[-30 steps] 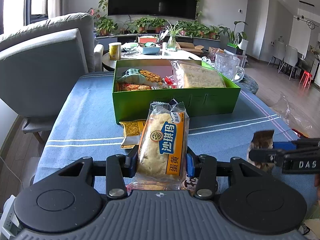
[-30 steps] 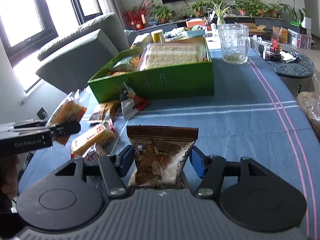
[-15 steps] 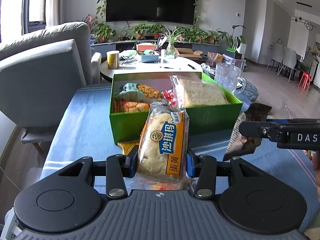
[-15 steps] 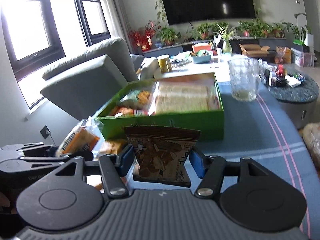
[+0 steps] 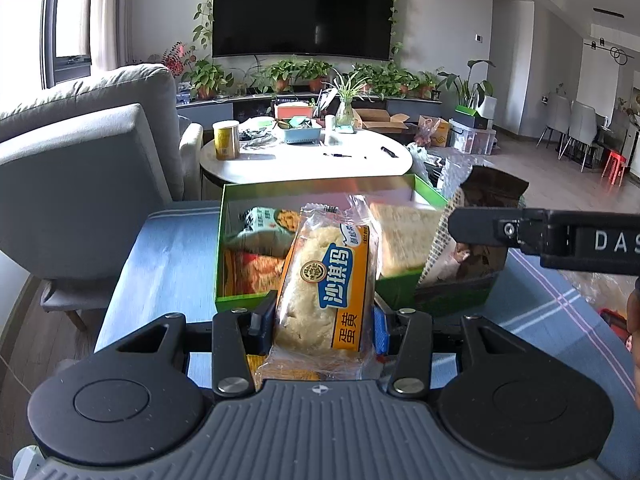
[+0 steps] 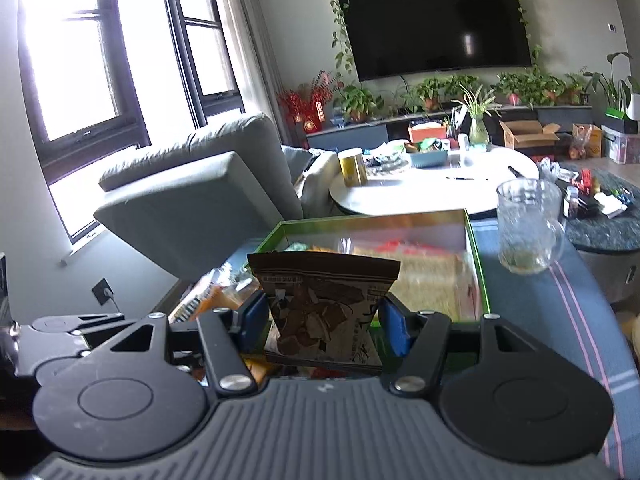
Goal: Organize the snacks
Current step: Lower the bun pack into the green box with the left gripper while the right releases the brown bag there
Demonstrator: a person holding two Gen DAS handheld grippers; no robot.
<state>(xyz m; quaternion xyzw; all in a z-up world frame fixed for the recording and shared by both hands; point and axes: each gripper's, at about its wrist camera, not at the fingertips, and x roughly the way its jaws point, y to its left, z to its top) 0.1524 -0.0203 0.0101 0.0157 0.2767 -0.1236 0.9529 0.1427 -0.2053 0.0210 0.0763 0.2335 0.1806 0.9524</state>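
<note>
Left gripper clamps orange-labelled pastry pack (upright, frame centre); right gripper clamps brown snack bag.

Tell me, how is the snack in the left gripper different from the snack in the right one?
The pastry packet in the left gripper is clear with an orange label, so the pale pastry shows; the brown bag in the right gripper is dark and printed. The pastry packet is tall and narrow, the brown bag squat and wide. Both stand upright, pinched at the sides, near the green box.
</note>
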